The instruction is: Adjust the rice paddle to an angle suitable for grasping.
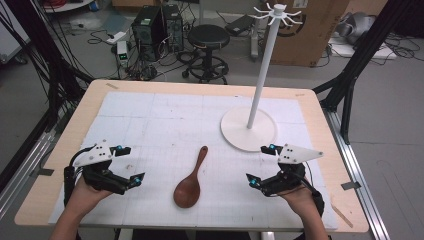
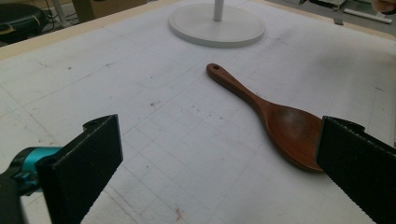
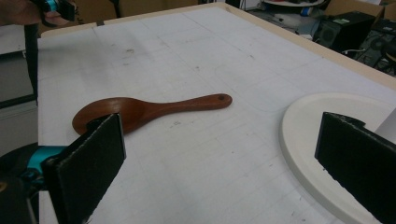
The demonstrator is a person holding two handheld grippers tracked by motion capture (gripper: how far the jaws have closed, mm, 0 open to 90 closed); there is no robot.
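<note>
Room: grey floor behind the bench, with a black stool (image 1: 207,36), computer boxes (image 1: 156,26) and many cables lying about.
Bench: wooden top (image 1: 330,130) with a white mat (image 1: 165,120) on it, so things are easy to see.
Spoon: brown wooden spoon (image 1: 189,181) lies flat in the middle of the mat, near the person's edge. Its bowl points to the person and its handle points away, toward the stand. It sits between both tongs, so either one could go for it.
Stand: white pole with hooks on top (image 1: 252,120), on a round foot, upright past the spoon on the right. I think the hole in the spoon's handle is for one of those hooks.
Left tongs: left tongs (image 1: 127,165) are spread wide, hold nothing, and sit apart from the spoon.
Right tongs: right tongs (image 1: 261,164) are spread wide too, hold nothing, and sit just beside the stand's foot.
Hands: both rest low at the near edge, looking ready to start.
</note>
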